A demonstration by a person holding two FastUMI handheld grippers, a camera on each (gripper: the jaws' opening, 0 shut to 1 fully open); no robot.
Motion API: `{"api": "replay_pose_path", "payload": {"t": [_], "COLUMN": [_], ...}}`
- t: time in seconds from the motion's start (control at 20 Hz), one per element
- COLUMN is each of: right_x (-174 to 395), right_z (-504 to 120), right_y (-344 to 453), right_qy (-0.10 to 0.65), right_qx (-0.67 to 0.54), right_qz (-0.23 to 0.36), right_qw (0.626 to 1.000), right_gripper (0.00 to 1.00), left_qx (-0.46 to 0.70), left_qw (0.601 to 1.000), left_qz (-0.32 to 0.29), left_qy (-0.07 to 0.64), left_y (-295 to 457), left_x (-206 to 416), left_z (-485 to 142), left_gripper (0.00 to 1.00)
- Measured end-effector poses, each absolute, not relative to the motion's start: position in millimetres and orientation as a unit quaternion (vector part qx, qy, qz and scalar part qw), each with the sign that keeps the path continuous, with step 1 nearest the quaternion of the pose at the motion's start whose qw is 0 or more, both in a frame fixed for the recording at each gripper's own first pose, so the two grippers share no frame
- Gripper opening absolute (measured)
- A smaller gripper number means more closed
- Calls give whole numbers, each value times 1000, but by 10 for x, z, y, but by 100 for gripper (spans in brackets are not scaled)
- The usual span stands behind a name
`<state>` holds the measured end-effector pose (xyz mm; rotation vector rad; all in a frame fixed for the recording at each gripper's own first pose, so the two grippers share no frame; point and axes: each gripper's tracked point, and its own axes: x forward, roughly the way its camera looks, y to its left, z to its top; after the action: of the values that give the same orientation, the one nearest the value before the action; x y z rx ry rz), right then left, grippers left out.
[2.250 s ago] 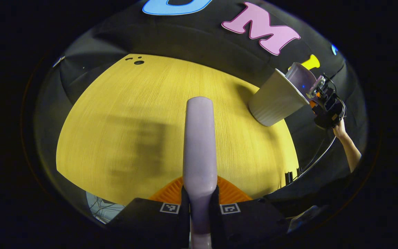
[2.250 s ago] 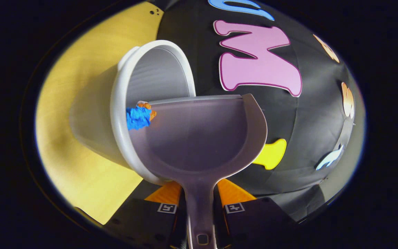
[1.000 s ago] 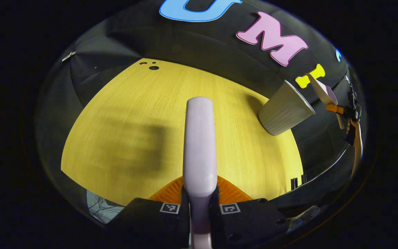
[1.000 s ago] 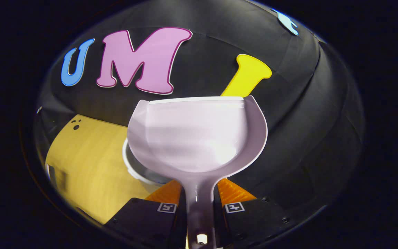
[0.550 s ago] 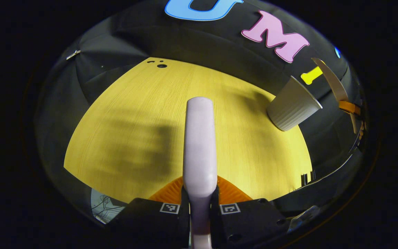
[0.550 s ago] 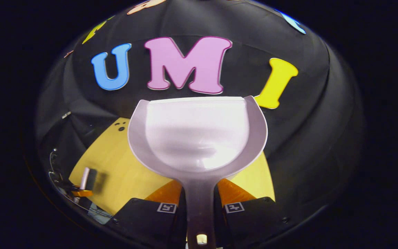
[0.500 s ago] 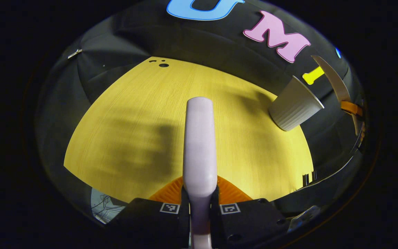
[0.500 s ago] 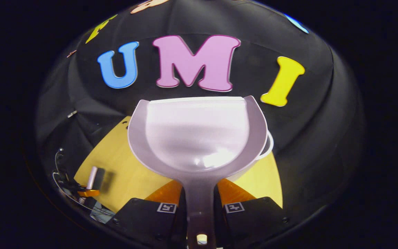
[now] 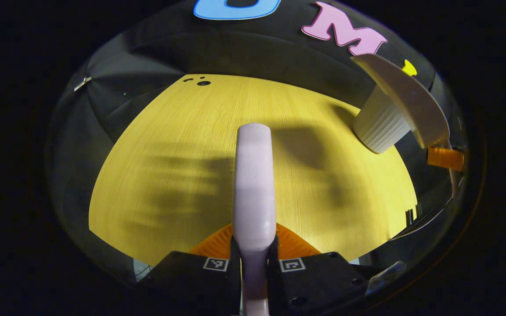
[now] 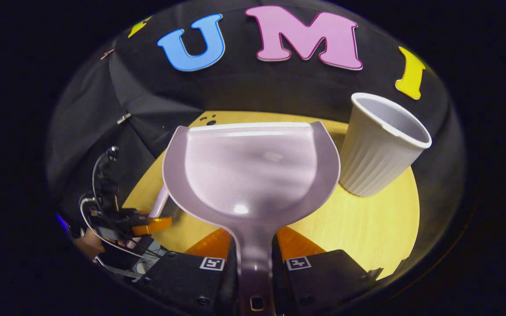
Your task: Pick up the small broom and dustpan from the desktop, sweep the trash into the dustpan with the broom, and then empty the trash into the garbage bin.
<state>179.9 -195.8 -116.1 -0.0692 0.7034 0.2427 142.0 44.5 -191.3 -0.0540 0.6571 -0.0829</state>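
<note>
The lavender broom (image 9: pixel 253 184) points forward over the yellow desktop (image 9: pixel 169 175), its handle clamped in my left gripper (image 9: pixel 254 248); the bristles are hidden. The lavender dustpan (image 10: pixel 253 171) is empty and held about level above the table, with my right gripper (image 10: pixel 255 259) shut on its handle. The white ribbed garbage bin (image 10: pixel 378 147) stands upright just right of the pan. From the left gripper view the dustpan (image 9: pixel 404 98) is tilted in front of the bin (image 9: pixel 380 129). The left gripper (image 10: pixel 147 224) with the broom's handle (image 10: pixel 160 202) lies low at the left.
The round desktop (image 10: pixel 367 224) ends at black cloth walls on all sides. Small dark holes (image 9: pixel 202 82) mark its far edge. A hand (image 10: pixel 88 243) and cables sit behind the left gripper. An orange finger (image 9: pixel 444 158) of the right gripper shows below the pan.
The dustpan tipped a blue scrap into the bin, then swung away, levelled out and came down over the table left of the bin. The broom has hardly moved.
</note>
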Motion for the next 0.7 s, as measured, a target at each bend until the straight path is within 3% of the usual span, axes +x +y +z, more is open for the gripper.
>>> {"api": "replay_pose_path", "payload": {"t": [0.05, 0.1, 0.2, 0.35, 0.4, 0.5, 0.55, 0.7], "right_x": [1817, 1868, 1938, 1993, 2021, 2042, 2014, 2014], "right_z": [-1234, -1260, -1414, -1520, -1512, -1439, -1412, -1459], "right_y": [-1985, -2049, -2066, -2091, -2061, -2010, -2005, -2031], "right_qy": [360, 378, 411, 444, 450, 459, 462, 464], "right_qx": [-30, -24, -14, -17, -17, -17, -17, -25], "right_qz": [114, 108, 89, 54, 47, 37, 34, 27], "right_qw": [925, 919, 907, 894, 892, 887, 886, 885], "right_gripper": [31, 36, 32, 36, 32, 40, 36, 36], "left_qx": [-22, -19, -10, 14, 23, 37, 41, 56], "left_qw": [944, 943, 940, 934, 932, 926, 924, 919], "left_qz": [-42, -43, -45, -39, -35, -28, -23, -16], "left_qy": [325, 329, 338, 354, 361, 374, 380, 391], "left_y": [430, 423, 411, 383, 404, 419, 415, 398], "left_x": [1460, 1500, 1580, 1688, 1728, 1832, 1866, 1905], "left_z": [-1933, -1966, -2017, -2145, -2201, -2298, -2318, -2357], "left_gripper": [28, 28, 27, 28, 29, 29, 29, 29]}}
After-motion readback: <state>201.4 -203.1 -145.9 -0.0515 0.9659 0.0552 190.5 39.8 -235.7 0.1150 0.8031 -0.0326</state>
